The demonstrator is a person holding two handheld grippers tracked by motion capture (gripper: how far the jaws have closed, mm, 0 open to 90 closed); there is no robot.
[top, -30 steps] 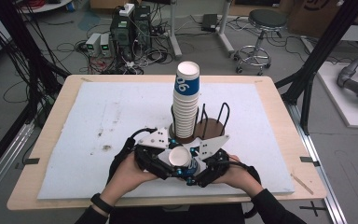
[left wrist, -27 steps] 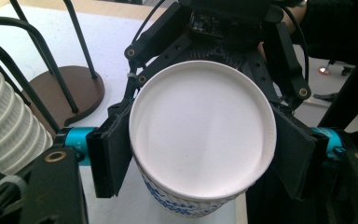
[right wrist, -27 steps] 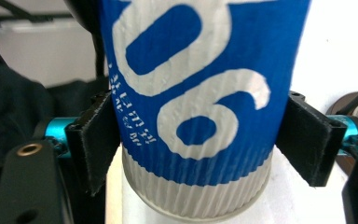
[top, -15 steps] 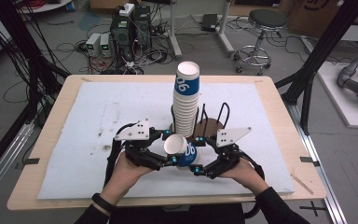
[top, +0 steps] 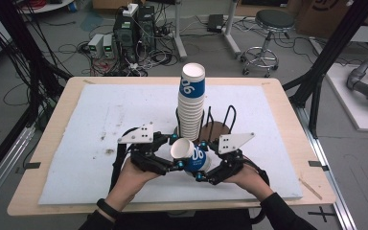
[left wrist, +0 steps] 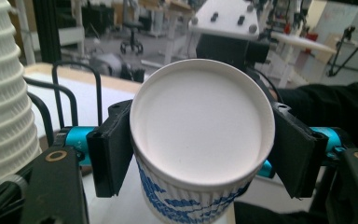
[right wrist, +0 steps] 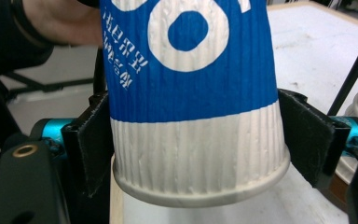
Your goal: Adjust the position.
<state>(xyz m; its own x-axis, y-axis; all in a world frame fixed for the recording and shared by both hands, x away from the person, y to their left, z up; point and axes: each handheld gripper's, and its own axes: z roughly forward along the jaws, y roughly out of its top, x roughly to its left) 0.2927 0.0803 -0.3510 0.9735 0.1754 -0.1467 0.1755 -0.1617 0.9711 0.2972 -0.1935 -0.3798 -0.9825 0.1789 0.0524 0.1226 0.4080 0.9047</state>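
A white paper cup with a blue band [top: 195, 158] hangs tilted over the table's front centre, its mouth toward the upper left. My left gripper [top: 175, 165] is shut on it from the left; in the left gripper view both pads [left wrist: 114, 149] press the cup [left wrist: 200, 121] just under its round white end. From the right comes my right gripper [top: 202, 176]. Its jaws have just been closing, and in the right gripper view its pads [right wrist: 95, 140] lie against the ribbed wall of the cup [right wrist: 191, 93] near the flared edge.
A tall stack of paper cups [top: 191, 103] stands in a black wire holder [top: 230, 117] right behind the grippers; the stack [left wrist: 0, 93] is close on the left in the left gripper view. A white mat [top: 100, 120] covers the wooden table [top: 43, 139].
The cup went from mouth-up between the two close-set grippers to tilted with its mouth up and left. The grippers' grey plates swung apart. The hands stayed in place.
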